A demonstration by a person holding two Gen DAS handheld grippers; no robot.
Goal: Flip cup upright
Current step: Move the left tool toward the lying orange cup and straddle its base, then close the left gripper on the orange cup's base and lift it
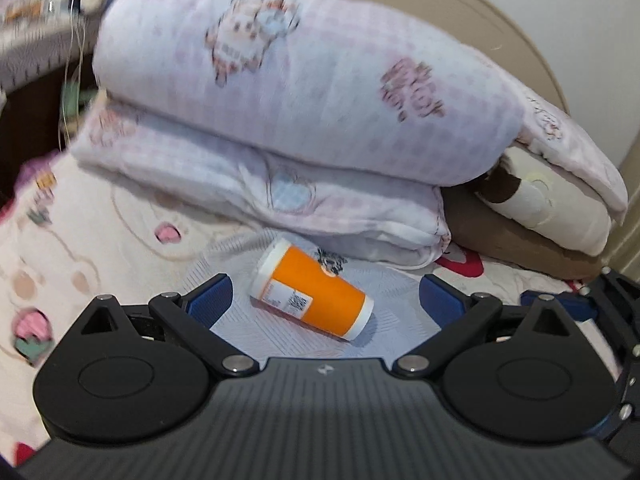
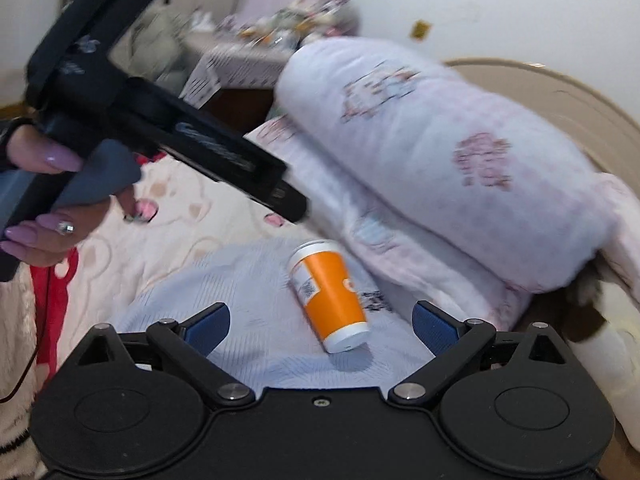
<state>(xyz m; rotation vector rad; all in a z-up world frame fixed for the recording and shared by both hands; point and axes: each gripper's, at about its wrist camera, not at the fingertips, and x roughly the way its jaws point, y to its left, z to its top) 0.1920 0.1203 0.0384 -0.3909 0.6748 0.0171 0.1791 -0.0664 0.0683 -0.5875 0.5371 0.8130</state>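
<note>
Centrally, a folded quilt [image 1: 288, 120] lay stacked on the bed, behind a pale blue cloth [image 2: 248, 280]. On that cloth the orange cup [image 1: 314, 290] rested on its side, just ahead of the left gripper [image 1: 324, 300], whose fingers stood apart. The right gripper [image 2: 322, 326], likewise spread, faced the cup's narrower end; neither touched it.

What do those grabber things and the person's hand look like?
Each gripper, left and right, is black with round hubs, silver screws and blue ribbed fingers. The left hand has long pink nails and a sparkly ring, holding a grey-blue handle.
</note>
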